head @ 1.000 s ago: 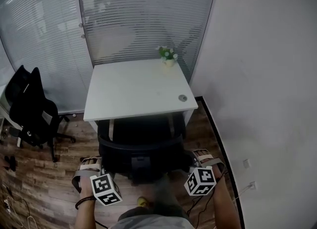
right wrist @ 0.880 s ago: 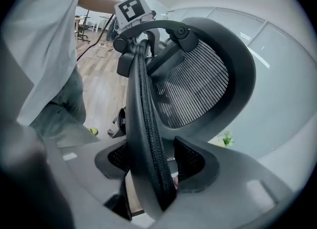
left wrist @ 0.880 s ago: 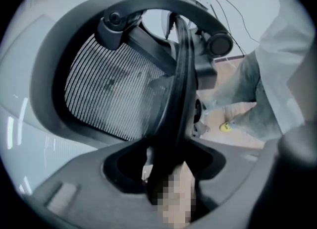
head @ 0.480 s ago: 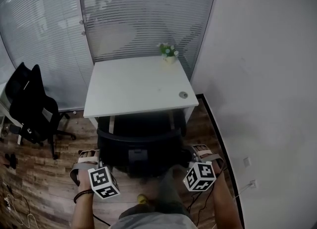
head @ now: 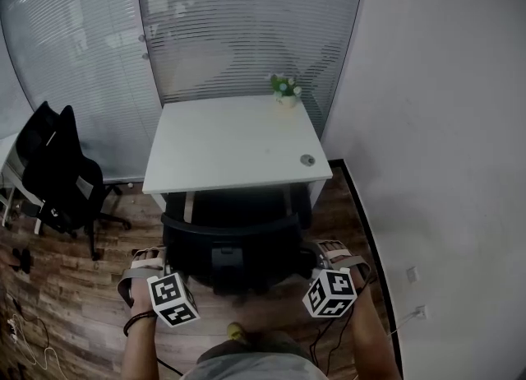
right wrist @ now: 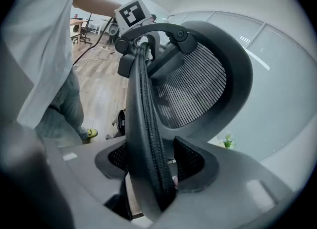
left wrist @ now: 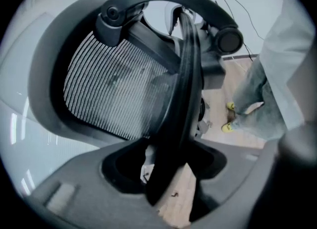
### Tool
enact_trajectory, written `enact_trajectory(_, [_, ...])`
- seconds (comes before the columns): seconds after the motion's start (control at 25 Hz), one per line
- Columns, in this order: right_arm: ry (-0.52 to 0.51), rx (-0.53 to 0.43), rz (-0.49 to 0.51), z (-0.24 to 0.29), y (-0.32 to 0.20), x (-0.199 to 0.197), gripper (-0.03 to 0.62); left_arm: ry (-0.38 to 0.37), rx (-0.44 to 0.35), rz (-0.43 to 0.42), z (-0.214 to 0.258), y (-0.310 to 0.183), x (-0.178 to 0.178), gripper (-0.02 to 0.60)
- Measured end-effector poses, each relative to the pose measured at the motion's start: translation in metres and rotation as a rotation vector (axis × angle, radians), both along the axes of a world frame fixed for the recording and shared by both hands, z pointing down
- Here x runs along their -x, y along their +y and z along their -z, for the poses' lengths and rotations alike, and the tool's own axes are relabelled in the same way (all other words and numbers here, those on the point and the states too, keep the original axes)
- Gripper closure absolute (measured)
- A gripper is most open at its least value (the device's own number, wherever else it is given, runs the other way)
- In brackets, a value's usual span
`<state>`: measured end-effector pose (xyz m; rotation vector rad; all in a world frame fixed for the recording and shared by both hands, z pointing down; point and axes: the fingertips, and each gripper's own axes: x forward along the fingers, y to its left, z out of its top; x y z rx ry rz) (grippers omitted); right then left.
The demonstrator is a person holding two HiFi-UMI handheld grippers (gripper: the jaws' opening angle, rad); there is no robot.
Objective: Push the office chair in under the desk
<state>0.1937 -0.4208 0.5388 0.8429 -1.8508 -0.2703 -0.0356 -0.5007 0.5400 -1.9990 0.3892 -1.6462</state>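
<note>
The black office chair stands with its seat under the white desk and its mesh backrest just outside the front edge. My left gripper is at the backrest's left edge. In the left gripper view that edge runs between the jaws of my left gripper with gaps on both sides. The jaws stand open and have been loosening. My right gripper is at the right edge. In the right gripper view the backrest rim fills the gap of my right gripper, which is shut on it.
A second black chair stands at the left on the wood floor. A small potted plant sits at the desk's far right corner. Glass walls with blinds stand behind, a white wall on the right. My yellow shoe is behind the chair.
The chair's backrest and both grippers have shifted a little toward the desk.
</note>
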Motion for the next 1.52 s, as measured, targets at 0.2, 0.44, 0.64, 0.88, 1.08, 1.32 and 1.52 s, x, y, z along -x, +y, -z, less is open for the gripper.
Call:
enact_trajectory(0.2, [-0.008,-0.001,0.031,0.001,0.007,-0.003,0.361,0.0,0.02,0.021,0.001,0.013,-0.002,0.342])
enact_trajectory(0.44, [0.014,-0.006,0.048,-0.002,0.028,-0.019,0.362,0.01,0.027,0.037,-0.001,0.043,-0.015,0.347])
enact_trajectory(0.64, [0.047,-0.012,0.076,-0.003,0.049,-0.035,0.365,0.022,0.017,0.057,-0.001,0.076,-0.028,0.353])
enact_trajectory(0.88, [0.048,0.003,0.102,-0.004,0.069,-0.044,0.365,0.019,-0.055,0.055,0.0,0.1,-0.036,0.367])
enact_trajectory(1.08, [0.05,0.0,0.094,-0.006,0.085,-0.044,0.369,0.026,-0.113,0.05,-0.002,0.108,-0.038,0.365])
enact_trajectory(1.32, [0.052,0.003,0.098,-0.008,0.102,-0.042,0.37,0.021,-0.113,0.048,-0.004,0.128,-0.036,0.367])
enact_trajectory(1.52, [0.06,-0.016,0.099,-0.006,0.108,-0.042,0.372,0.025,-0.092,0.054,-0.004,0.138,-0.036,0.37])
